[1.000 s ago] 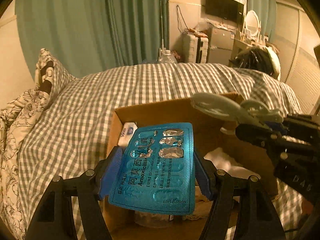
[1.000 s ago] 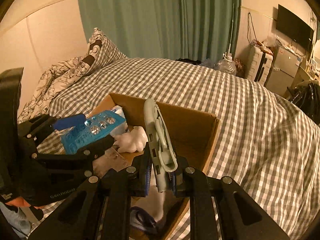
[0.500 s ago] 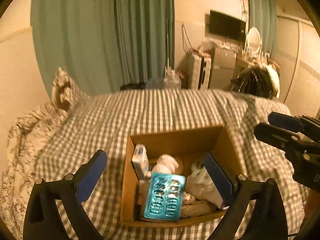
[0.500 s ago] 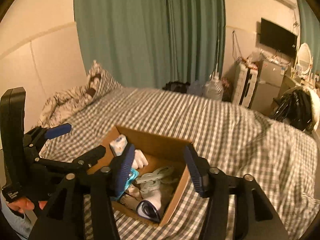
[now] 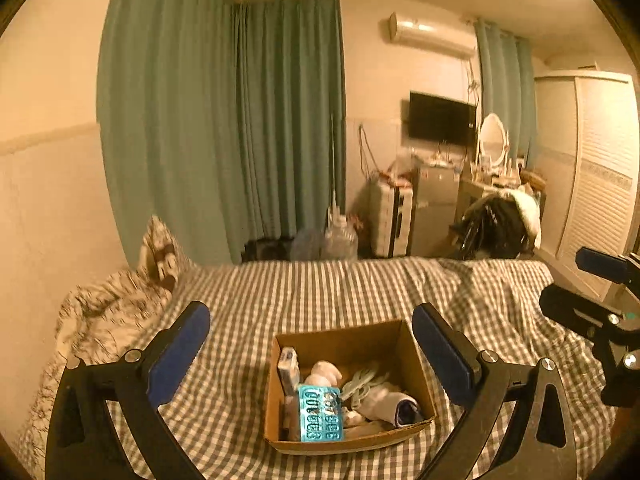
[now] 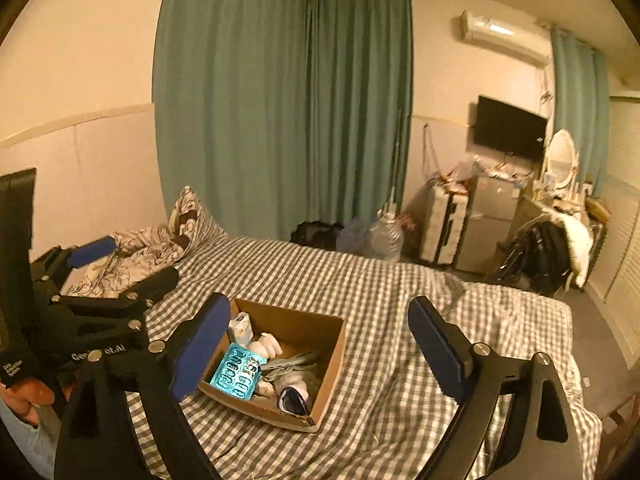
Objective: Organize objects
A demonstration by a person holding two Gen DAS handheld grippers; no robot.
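Observation:
An open cardboard box point(image 5: 348, 342) rests on the checked bed cover. Inside it a blue blister pack point(image 5: 320, 418) leans at the front left, with a pale green plastic tool point(image 5: 362, 382), a white box and soft white items beside it. My left gripper point(image 5: 312, 316) hovers above and before the box, jaws still opening, nothing between them. From the right wrist view the box point(image 6: 334, 364), the blister pack point(image 6: 238, 370) and the green tool point(image 6: 292, 360) lie below my right gripper point(image 6: 320, 306), whose jaws are also opening and bare. The left gripper point(image 6: 128, 264) shows at the left.
The bed point(image 5: 320, 288) stretches wide around the box, with a patterned pillow point(image 6: 192, 212) and a crumpled quilt at its left end. Green curtains, water bottles point(image 6: 384, 236), a suitcase, a small fridge and a cluttered chair point(image 6: 548, 248) stand beyond. A hand point(image 6: 28, 396) holds the left gripper.
Both grippers let go: the blister pack and the green tool now lie in the box. Both grippers rose and pulled back, so the box looks smaller, and their jaws spread wide.

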